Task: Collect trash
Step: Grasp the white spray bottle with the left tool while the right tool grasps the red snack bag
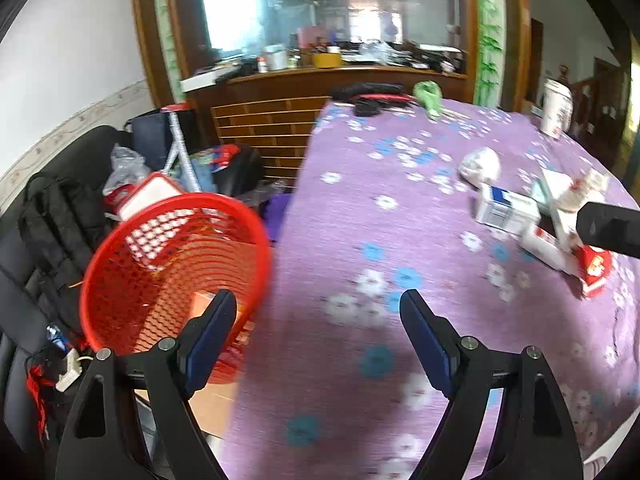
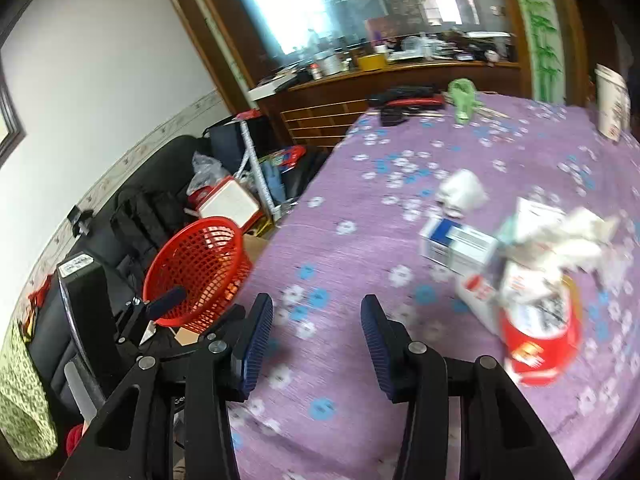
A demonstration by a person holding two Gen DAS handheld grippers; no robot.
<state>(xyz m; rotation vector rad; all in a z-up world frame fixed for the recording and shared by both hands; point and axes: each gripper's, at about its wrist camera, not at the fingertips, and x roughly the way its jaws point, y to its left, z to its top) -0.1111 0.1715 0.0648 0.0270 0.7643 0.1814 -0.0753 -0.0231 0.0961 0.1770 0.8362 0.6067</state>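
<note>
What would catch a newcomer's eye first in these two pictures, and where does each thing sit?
The bright red mesh basket stands out first, sitting off the table's left edge beside a dark sofa. Next comes the purple flowered tablecloth filling the middle, with a heap of small cartons and crumpled paper towards its right side. Both grippers, left and right, hang open and empty above the cloth.

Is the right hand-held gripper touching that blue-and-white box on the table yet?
Apart. In the right wrist view the right hand-held gripper is open and empty, with bare purple tablecloth showing between its fingertips and the blue-and-white box.
</note>
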